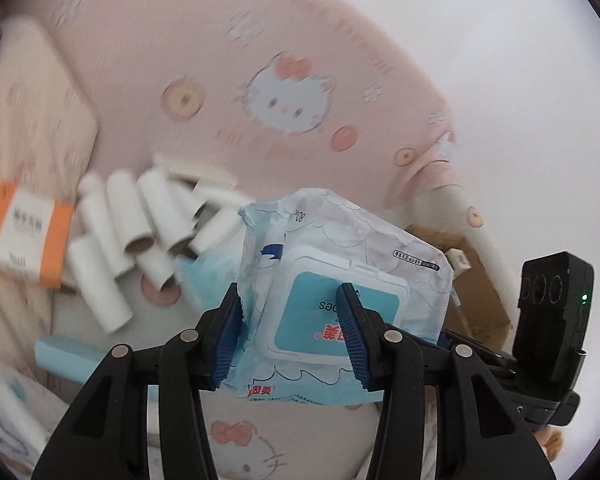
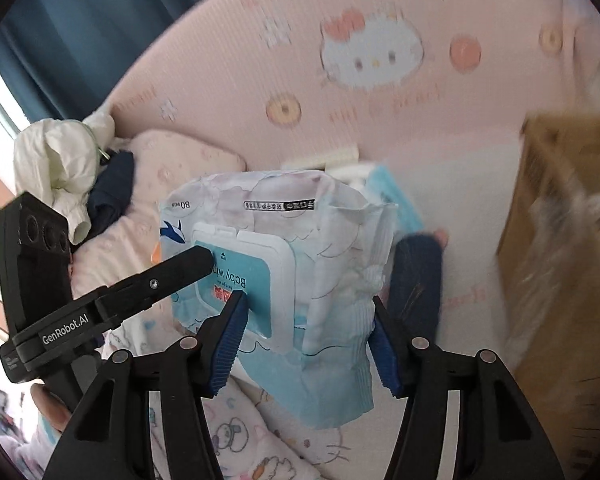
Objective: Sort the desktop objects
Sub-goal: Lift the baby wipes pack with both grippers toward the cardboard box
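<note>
A baby wipes pack point(image 1: 340, 248), pale blue with a white flip lid, hangs in the air above the pink cartoon-cat sheet point(image 1: 204, 40). My left gripper point(image 1: 290, 336) is shut on it, one blue pad on the wrapper's side and the other on the lid. In the right wrist view the same wipes pack point(image 2: 276, 208) is crumpled between the pads of my right gripper point(image 2: 306, 344), which is shut on its other part. A finger point(image 2: 172, 276) of the left gripper reaches onto the lid from the left.
Several white paper rolls point(image 1: 140, 232) and an orange box point(image 1: 24, 236) lie left of the pack. A light blue item point(image 1: 64, 354) lies nearer. A cardboard box point(image 2: 560, 240) stands at the right. A white bundle point(image 2: 60, 160) and navy cloth point(image 2: 112, 192) lie at the left.
</note>
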The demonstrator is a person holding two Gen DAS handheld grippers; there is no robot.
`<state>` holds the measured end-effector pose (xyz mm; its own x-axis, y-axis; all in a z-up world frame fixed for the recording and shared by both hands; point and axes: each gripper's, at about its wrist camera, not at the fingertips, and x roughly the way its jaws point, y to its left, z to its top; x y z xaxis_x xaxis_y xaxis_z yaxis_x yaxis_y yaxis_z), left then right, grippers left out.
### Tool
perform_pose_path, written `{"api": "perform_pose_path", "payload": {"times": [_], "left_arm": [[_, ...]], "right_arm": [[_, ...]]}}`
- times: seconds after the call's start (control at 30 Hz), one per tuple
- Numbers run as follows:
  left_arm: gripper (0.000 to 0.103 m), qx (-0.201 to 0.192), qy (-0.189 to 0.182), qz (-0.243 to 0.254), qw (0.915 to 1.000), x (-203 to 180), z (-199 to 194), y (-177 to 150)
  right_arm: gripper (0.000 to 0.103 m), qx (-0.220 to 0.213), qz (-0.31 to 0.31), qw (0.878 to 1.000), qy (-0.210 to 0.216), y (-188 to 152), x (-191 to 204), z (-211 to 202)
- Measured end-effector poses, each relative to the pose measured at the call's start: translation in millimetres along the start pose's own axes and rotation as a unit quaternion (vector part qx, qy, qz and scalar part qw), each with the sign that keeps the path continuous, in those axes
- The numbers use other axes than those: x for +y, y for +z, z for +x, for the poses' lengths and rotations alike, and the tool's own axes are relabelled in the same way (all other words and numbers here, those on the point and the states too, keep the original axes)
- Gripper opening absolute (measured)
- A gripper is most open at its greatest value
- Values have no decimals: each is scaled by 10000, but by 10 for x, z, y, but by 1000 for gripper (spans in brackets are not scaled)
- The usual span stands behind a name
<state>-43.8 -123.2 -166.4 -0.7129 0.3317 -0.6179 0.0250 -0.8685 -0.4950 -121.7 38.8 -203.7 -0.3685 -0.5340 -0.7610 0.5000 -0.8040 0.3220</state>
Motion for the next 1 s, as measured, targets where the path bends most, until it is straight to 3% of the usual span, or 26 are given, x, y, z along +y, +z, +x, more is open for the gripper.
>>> {"api": "perform_pose_path", "payload": {"times": [0.3,0.5,0.73,1.0], "left_arm": [[51,-194,-590,504,9968,-821,-144,115],[51,-82,-1006,726,9922,-1253,-14,137],[51,254,-1247,998,9868,-1570,276,157],[51,496,-1232,1149,9845,-1853,457,140]], "right_arm": [[56,-640,-145,9959,-622,36,-11,-924],[56,-834,-108,9896,-1163,13,-149,-1417],[56,-1062,329,9807,-1610,-34,-458,-1703],[56,-1160,687,9755,-1739,-59,-736,-1862]]}}
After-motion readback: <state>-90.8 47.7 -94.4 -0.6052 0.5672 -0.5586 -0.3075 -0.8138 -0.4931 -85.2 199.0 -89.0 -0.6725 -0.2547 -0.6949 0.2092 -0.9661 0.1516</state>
